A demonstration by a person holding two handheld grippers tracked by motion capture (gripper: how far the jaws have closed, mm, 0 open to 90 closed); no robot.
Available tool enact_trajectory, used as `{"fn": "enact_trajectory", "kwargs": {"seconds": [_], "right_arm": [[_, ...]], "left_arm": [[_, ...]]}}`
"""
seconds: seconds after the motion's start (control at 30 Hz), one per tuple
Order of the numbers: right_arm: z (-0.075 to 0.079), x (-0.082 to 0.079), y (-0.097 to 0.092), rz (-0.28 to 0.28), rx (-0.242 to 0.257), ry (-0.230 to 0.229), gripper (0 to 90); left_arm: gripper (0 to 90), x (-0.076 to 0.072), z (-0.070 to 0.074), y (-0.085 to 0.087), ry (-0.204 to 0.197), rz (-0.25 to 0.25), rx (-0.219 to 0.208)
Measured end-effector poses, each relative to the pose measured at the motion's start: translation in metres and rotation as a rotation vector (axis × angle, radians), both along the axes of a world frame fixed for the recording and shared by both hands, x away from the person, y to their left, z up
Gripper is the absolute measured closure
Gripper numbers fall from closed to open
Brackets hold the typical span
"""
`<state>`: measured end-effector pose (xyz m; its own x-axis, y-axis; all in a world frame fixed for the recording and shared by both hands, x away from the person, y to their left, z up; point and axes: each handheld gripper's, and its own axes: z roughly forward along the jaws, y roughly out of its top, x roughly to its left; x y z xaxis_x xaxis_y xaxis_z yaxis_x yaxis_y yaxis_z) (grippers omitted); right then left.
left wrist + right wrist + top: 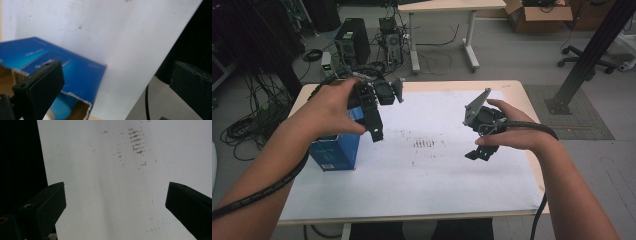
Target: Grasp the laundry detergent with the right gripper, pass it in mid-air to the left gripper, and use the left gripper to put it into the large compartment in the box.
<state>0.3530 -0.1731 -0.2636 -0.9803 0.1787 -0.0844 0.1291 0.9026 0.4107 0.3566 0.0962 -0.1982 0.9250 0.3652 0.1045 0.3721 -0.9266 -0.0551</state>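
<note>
Between the jaws of the left gripper (pixel 117 82) lies nothing but air: they stand wide apart, released, in the left gripper view, one black jaw over the torn top of a blue box (pixel 75 72) and the other out past the edge of the white sheet (pixel 130 37). The box's flap is ripped (brown card shows along the tear), and something pale sits inside that I cannot make out.

Across the table, the right gripper (pixel 115 205) is likewise released, its jaws spread with bare white sheet between them and a patch of brown smudges (pixel 136 141) farther up.

From the high view, the left gripper (pixel 376 131) is held above the table by the left hand (pixel 334 107), just above and beside the blue box (pixel 337 152), which stands upright near the sheet's left edge. The right gripper (pixel 481 150) hangs from the right hand (pixel 512 132) over the right half of the sheet (pixel 412 185), well apart from the box, with the smudges (pixel 424 143) between the two grippers. A black cable trails along each forearm. The sheet covers most of the wooden table (pixel 517 86). Beyond it, on the floor, stand computer towers (pixel 354 42) among loose cables, another table's legs (pixel 469 42) and a cardboard box (pixel 539 15).
</note>
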Motion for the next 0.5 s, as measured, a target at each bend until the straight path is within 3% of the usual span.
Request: {"fn": "enact_trajectory", "kwargs": {"seconds": [0.23, 0.4, 0.5], "right_arm": [[0.003, -0.003, 0.0, 0.014, -0.032, 0.006, 3.1], [0.006, -0.003, 0.0, 0.036, -0.055, 0.016, 3.2], [0.005, -0.001, 0.0, 0.041, -0.093, 0.02, 3.3]], "left_arm": [[0.2, -0.01, -0.012, -0.012, 0.078, -0.159, 0.009], [0.2, -0.011, -0.017, -0.014, 0.093, -0.233, -0.017], [0.2, -0.007, -0.025, -0.011, 0.089, -0.27, 0.0]]}}
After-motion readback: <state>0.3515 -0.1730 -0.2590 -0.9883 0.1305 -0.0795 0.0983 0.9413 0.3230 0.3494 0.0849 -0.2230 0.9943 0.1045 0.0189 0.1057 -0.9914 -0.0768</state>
